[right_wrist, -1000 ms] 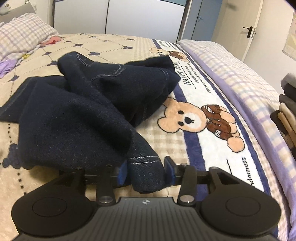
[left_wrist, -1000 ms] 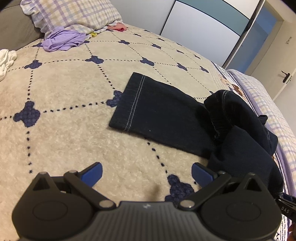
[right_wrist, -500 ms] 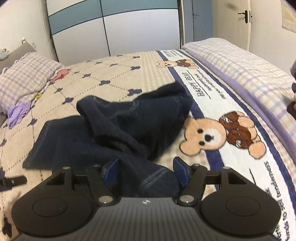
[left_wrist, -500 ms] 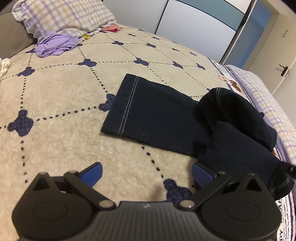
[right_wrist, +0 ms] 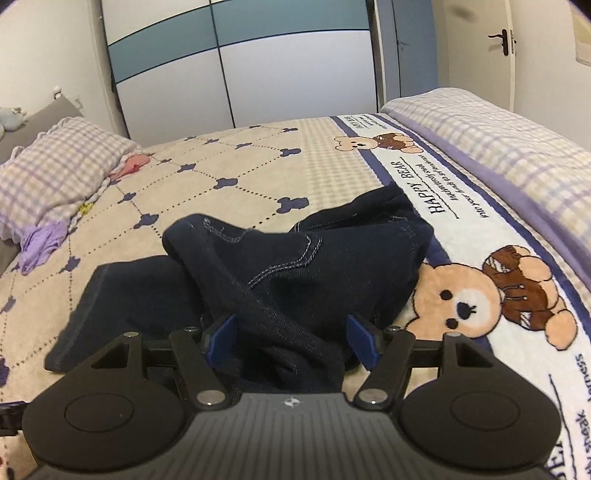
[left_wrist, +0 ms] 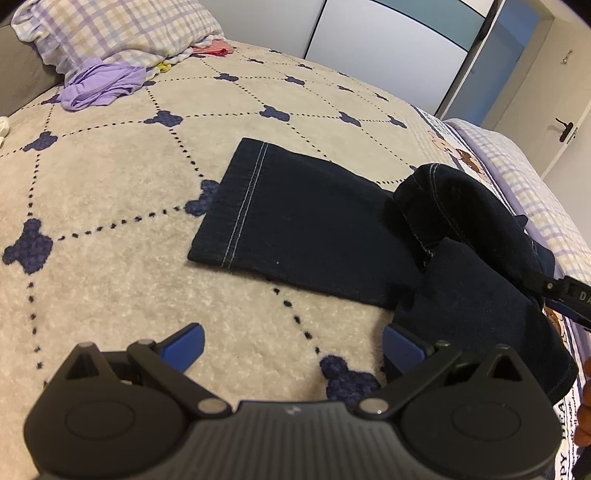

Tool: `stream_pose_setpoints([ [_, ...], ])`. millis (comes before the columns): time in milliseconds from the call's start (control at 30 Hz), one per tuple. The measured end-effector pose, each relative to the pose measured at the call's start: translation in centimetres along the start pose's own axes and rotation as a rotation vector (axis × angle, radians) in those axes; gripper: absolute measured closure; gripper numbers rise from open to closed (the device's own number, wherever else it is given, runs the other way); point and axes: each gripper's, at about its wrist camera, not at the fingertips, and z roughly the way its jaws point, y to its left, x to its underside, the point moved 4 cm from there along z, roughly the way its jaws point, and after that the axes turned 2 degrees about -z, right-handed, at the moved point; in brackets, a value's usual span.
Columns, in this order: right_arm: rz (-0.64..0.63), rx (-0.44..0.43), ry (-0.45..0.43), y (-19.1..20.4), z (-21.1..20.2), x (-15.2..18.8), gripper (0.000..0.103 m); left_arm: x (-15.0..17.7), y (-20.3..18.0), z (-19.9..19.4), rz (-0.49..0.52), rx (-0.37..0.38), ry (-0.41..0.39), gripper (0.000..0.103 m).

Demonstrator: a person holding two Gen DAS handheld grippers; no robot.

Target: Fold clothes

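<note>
A pair of dark navy jeans (left_wrist: 306,221) lies on the beige blanket (left_wrist: 110,192). One leg is spread flat with its stitched hem to the left, and the rest is bunched in a heap (left_wrist: 461,229) on the right. My left gripper (left_wrist: 291,334) hovers open over bare blanket just short of the flat leg, holding nothing. In the right wrist view the crumpled jeans (right_wrist: 295,266) rise in front of my right gripper (right_wrist: 291,328). That gripper is open, with loose denim lying between its blue pads (right_wrist: 225,328), unclamped.
A checked pillow (left_wrist: 110,33), a purple garment (left_wrist: 99,85) and a pink one (left_wrist: 218,48) lie at the bed's head. A purple checked quilt (right_wrist: 498,140) covers the right side beside the bear print (right_wrist: 480,295). Wardrobe doors (right_wrist: 240,66) stand behind the bed.
My right gripper has opened and let go of the jeans' hem, then drawn back and tilted up. The left gripper stayed open and drifted slightly.
</note>
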Motion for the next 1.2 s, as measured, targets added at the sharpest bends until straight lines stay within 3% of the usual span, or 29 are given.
stream_pose_setpoints([
  [233,-0.028,0.006,-0.052,0.4,1.1,0.6,0.036,0.2,0.3,0.3,0.002,-0.010,0.009,0.000],
  [267,-0.034,0.004,-0.059,0.5,1.1,0.6,0.039,0.3,0.3,0.3,0.003,-0.011,0.010,0.000],
  [300,-0.043,-0.001,-0.063,0.7,1.0,0.6,0.049,0.3,0.3,0.3,0.004,-0.010,0.010,0.000],
  [533,-0.073,-0.011,-0.131,1.5,-0.7,0.2,0.078,0.5,0.3,-0.1,0.010,-0.006,0.004,0.000],
  [967,-0.069,-0.133,-0.167,3.2,-5.0,-0.2,0.082,0.3,0.7,-1.7,-0.010,0.023,-0.031,0.000],
  [1200,-0.142,-0.193,-0.153,5.6,-6.5,1.1,0.082,0.4,1.0,-2.2,-0.017,0.030,-0.039,0.000],
])
